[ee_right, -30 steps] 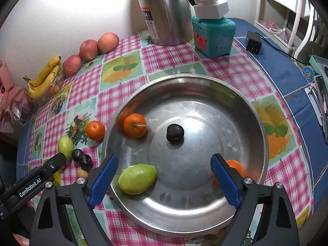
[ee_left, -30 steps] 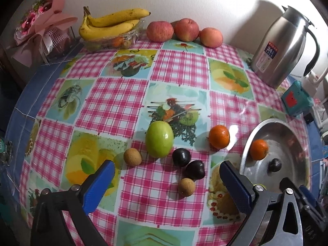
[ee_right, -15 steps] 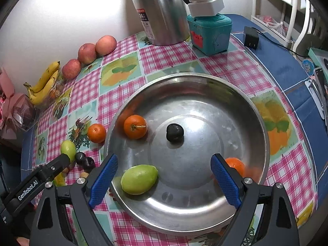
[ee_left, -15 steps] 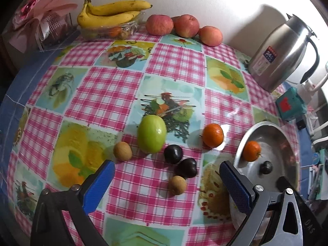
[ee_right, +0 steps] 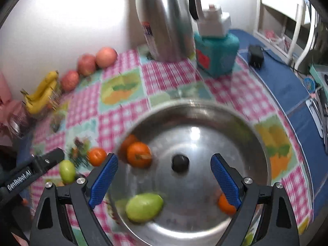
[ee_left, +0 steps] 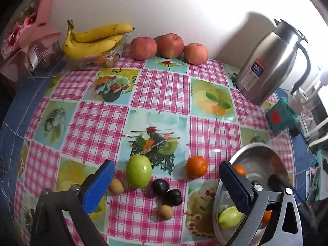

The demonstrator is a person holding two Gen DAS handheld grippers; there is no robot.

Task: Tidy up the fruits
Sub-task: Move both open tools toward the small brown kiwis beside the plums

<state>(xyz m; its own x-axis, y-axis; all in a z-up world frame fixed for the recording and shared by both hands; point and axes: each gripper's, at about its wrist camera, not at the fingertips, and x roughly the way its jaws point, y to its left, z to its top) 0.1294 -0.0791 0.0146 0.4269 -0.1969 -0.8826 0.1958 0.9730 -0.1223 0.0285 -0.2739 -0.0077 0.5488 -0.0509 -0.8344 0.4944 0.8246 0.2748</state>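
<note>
Loose fruit lies on the checked tablecloth in the left wrist view: a green fruit point(ee_left: 139, 171), an orange point(ee_left: 196, 166), two dark plums point(ee_left: 160, 187) point(ee_left: 173, 197) and two small tan fruits point(ee_left: 116, 186) point(ee_left: 165, 212). My left gripper point(ee_left: 164, 182) is open and empty, just above them. A steel basin point(ee_right: 207, 112) holds an orange point(ee_right: 139, 154), a dark plum point(ee_right: 180, 163), a green fruit point(ee_right: 144, 207) and another orange point(ee_right: 225, 205). My right gripper point(ee_right: 164, 179) is open and empty over the basin; that view is blurred.
Bananas point(ee_left: 96, 41) on a clear box and three apples point(ee_left: 168, 46) line the back wall. A steel thermos jug point(ee_left: 268, 65) and a teal box point(ee_left: 281, 117) stand at the back right. A pink bouquet point(ee_left: 28, 37) sits at the far left.
My left gripper has moved forward and lower toward the loose fruit, which now sits between its fingers. My right gripper has pulled back and tilted, so the basin sits lower in its view.
</note>
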